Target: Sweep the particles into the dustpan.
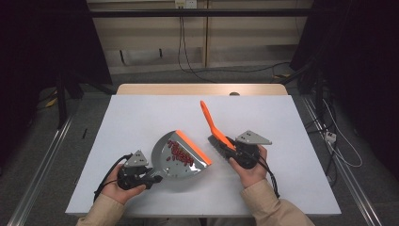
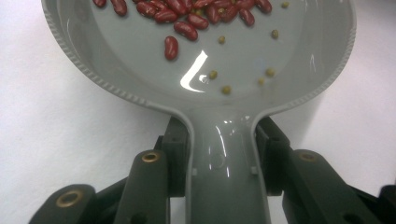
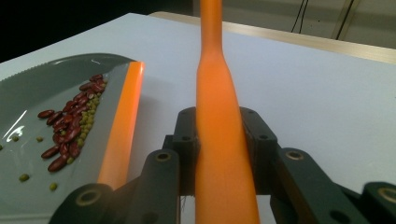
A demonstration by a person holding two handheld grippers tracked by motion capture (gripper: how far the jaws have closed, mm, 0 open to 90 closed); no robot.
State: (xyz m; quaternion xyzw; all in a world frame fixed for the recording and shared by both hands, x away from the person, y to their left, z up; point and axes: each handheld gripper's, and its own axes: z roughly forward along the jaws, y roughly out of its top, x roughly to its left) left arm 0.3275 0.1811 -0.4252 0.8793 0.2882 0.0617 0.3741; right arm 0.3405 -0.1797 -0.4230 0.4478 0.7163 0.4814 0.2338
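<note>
The left gripper (image 1: pixel 147 178) clamps the handle of the grey dustpan (image 1: pixel 181 155), which lies near the table's middle holding red beans (image 1: pixel 181 154). Just to its right, the right gripper (image 1: pixel 234 149) grips the orange brush (image 1: pixel 212 123), handle pointing far

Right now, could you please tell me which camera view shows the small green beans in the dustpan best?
The left gripper view: the green beans lie scattered and separate on the grey dustpan. The right gripper view shows them partly mixed among the red beans near the orange lip. In the high view they are too small to tell.
</note>
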